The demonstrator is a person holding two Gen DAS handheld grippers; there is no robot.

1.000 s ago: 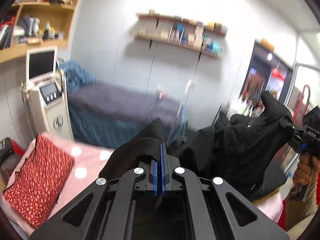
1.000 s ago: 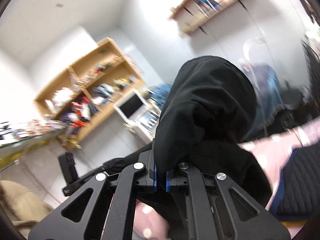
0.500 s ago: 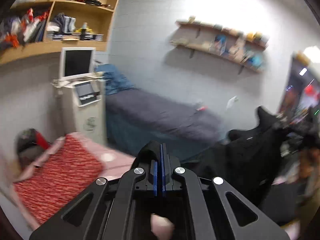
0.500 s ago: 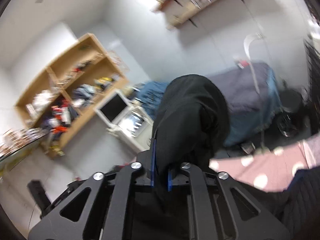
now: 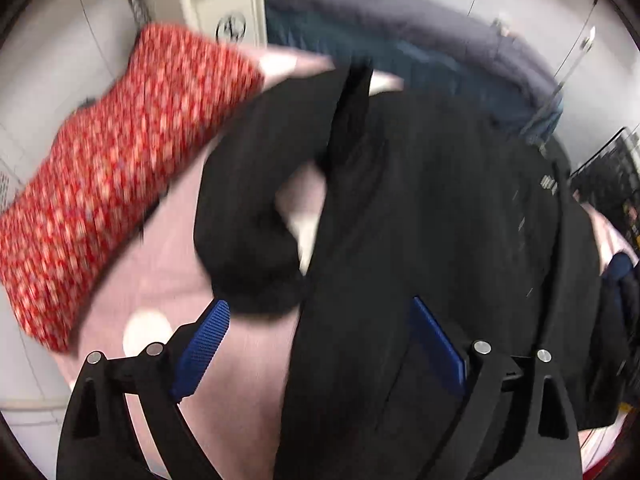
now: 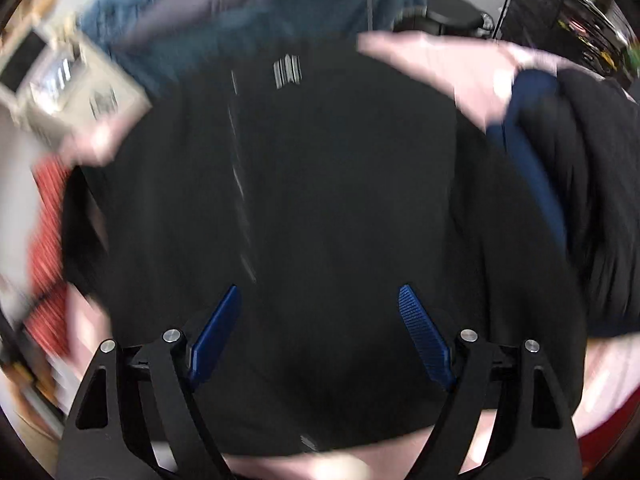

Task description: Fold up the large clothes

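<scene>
Left claw [image 5: 316, 340], bottom of the left wrist view: pointed steeply down, jaws spreading, blue pads [image 5: 200, 348] wide apart and pressing on nothing, black fabric lying loose between them. Right claw [image 6: 320, 334], bottom of the right wrist view: likewise tilted down, jaws spreading, nothing pinched. Black jacket [image 6: 320, 184] filling the frame centre beneath both claws, spread over a pink spotted bed cover [image 5: 168, 264]; front zip [image 6: 240, 184] running up the frame. Small white chest logo [image 6: 287, 69], upper centre, too blurred to read. Sleeve [image 5: 248, 216] curled at centre left. Red patterned cushion [image 5: 100, 176] at left, touching the jacket's edge. Dark folded garments with a blue edge [image 6: 568, 184] at right. Beyond, a grey-covered couch [image 5: 400, 28] and a cream machine [image 5: 224, 4] at upper left.
</scene>
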